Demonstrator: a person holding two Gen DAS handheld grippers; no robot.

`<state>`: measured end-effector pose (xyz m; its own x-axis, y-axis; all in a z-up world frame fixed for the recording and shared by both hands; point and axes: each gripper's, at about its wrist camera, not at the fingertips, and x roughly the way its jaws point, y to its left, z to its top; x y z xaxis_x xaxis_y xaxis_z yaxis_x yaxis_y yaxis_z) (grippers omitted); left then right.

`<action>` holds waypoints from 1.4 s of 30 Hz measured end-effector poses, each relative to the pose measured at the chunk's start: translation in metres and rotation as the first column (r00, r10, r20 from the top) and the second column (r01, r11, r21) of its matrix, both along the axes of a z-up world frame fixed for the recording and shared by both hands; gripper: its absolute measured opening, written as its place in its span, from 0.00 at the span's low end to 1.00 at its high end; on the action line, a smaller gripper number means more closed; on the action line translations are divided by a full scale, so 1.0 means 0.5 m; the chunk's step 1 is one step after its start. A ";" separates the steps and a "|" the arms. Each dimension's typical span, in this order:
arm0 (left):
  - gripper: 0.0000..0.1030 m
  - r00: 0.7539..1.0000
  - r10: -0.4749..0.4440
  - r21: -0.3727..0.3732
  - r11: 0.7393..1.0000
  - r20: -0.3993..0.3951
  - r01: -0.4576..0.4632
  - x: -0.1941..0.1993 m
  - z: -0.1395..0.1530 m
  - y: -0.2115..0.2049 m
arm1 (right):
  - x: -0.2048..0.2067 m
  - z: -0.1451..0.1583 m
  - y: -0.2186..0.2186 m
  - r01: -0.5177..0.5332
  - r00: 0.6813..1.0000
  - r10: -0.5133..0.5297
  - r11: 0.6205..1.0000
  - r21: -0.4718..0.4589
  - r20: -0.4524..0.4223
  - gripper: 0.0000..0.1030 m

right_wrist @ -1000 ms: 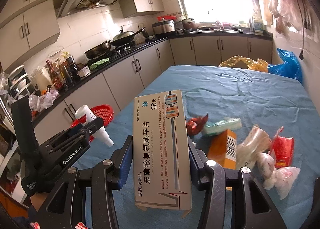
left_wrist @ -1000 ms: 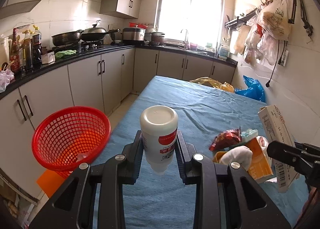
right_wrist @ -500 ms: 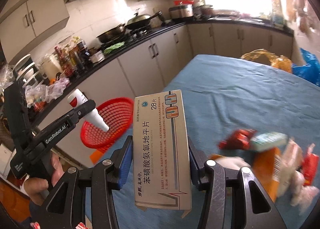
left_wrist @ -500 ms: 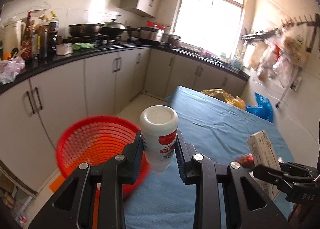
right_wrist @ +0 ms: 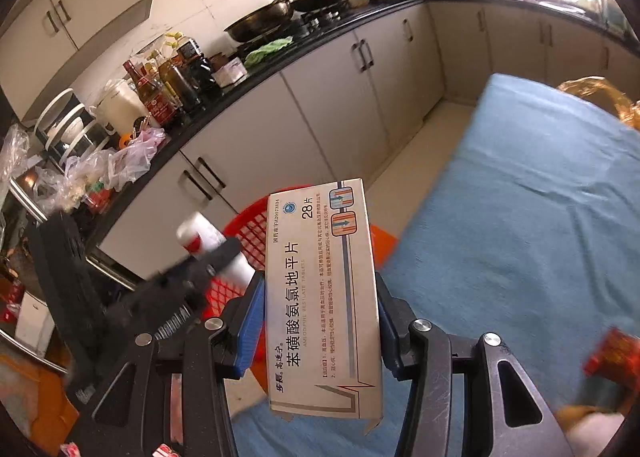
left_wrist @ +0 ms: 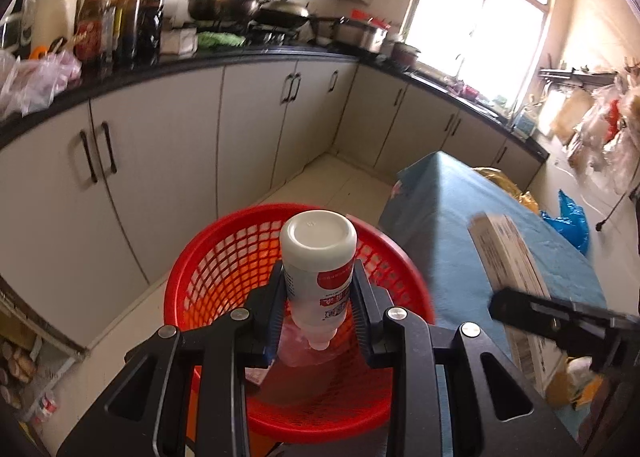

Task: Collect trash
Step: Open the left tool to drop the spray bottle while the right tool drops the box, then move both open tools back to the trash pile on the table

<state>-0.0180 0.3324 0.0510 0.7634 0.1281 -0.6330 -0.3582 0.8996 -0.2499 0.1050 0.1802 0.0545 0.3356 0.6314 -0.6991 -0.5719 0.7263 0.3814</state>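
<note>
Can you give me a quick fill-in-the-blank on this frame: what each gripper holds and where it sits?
1. The left gripper is shut on a white ____.
2. The right gripper is shut on a flat medicine ____.
3. The bottle hangs over a basket whose colour is ____.
4. The table is covered by a ____ cloth.

Missing words: bottle; box; red; blue

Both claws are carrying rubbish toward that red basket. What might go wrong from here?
The left claw holds the white bottle over the red basket, so that drop looks safe. The right claw holds the medicine box beside the basket, near the blue table edge; released now, it may miss. The two claws are close and might bump.
</note>
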 end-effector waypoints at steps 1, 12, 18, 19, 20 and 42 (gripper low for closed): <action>0.28 1.000 0.002 -0.003 1.000 -0.005 -0.002 0.002 -0.005 0.002 | 0.007 -0.003 0.012 -0.002 1.000 0.002 1.000 0.004 -0.005 0.52; 0.52 1.000 0.019 0.005 1.000 0.013 -0.019 -0.014 0.003 0.005 | 0.022 0.011 0.014 0.022 1.000 -0.022 0.999 0.045 0.018 0.57; 0.53 0.999 -0.015 -0.013 1.000 0.047 0.016 -0.040 0.025 -0.031 | -0.020 0.033 -0.076 0.061 0.996 -0.065 0.997 0.054 0.056 0.58; 0.53 0.998 -0.027 -0.015 1.000 0.051 0.027 -0.044 0.029 -0.044 | -0.028 0.034 -0.091 0.064 0.996 -0.067 0.997 0.053 0.061 0.58; 0.54 0.998 -0.035 -0.015 0.999 0.054 0.036 -0.047 0.031 -0.054 | -0.039 0.035 -0.111 0.073 0.995 -0.076 0.996 0.049 0.067 0.58; 0.66 0.909 -0.417 0.097 0.905 0.013 0.414 -0.050 0.051 -0.435 | -0.227 0.037 -0.647 0.420 0.884 -0.446 0.890 0.181 0.140 0.58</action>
<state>-0.0431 0.1149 0.0763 0.7797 -0.1503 -0.6079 0.0603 0.9843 -0.1661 -0.0084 -0.1435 0.0728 0.7050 0.4828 -0.5194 -0.2792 0.8623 0.4225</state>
